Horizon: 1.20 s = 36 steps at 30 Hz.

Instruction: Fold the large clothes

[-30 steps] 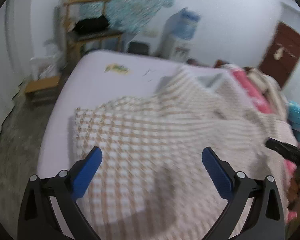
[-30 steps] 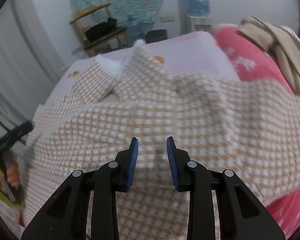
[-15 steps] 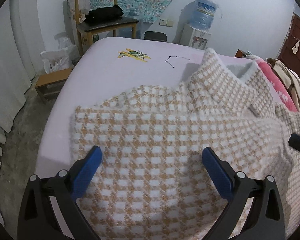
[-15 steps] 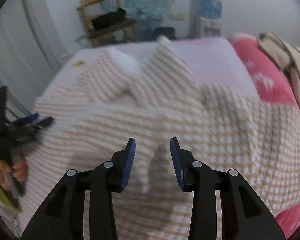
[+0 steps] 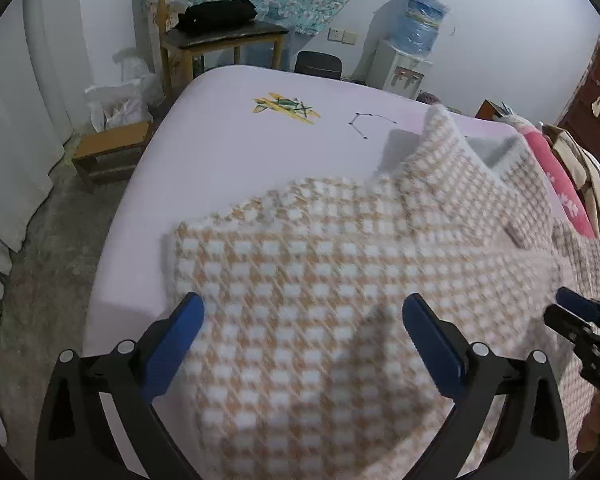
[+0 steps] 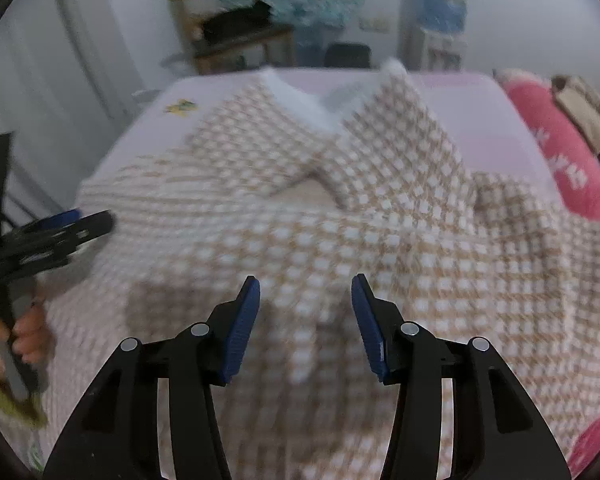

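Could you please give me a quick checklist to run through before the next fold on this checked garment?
1. Left gripper open above the garment: ok.
2. Right gripper open, nothing between its fingers: ok.
3. Garment lies on the bed, collar at the far end: ok.
4. Fabric flat: not ok, a ridge rises near the right gripper.
5. Near hem location: cannot tell, it runs out of view.
6. Grippers apart from each other: ok.

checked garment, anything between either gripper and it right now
Nothing visible. The checked garment lies spread on the bed, directly beneath the open left gripper and the open right gripper, with no other item over it.
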### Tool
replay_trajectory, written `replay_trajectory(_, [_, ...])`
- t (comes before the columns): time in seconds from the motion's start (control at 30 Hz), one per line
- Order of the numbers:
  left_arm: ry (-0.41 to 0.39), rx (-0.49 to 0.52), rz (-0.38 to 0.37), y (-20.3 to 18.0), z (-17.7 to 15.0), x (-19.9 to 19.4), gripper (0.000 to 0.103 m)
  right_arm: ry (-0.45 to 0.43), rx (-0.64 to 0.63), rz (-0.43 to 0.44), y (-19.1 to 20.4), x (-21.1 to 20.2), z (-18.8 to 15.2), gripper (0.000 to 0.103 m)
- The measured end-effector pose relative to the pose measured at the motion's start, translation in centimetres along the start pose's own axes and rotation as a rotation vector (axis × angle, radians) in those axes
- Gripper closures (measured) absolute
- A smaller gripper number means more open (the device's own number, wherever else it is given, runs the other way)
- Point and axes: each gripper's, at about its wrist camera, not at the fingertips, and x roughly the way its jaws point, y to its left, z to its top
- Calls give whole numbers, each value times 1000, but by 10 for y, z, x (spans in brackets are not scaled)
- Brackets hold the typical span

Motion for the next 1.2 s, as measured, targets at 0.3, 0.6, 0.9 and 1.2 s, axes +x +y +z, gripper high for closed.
replay_trajectory(0.3, [-9,176,20,-38,-56,-13,5,47,-25,-17,-5,-6,-41,48])
replay_trajectory(0.6, [-87,195,3,-72,-53,-39,5,-8,24,-61,-28,-51,-47,41])
replay_trajectory(0.9, [-26,280,-10,-129,-57,-3,5,29,154,-171,-84,-49,-64,28])
replay_trajectory(1.2, [-58,262,-56,-119,-66,-2,5,72,85,-203,-84,-27,-79,11])
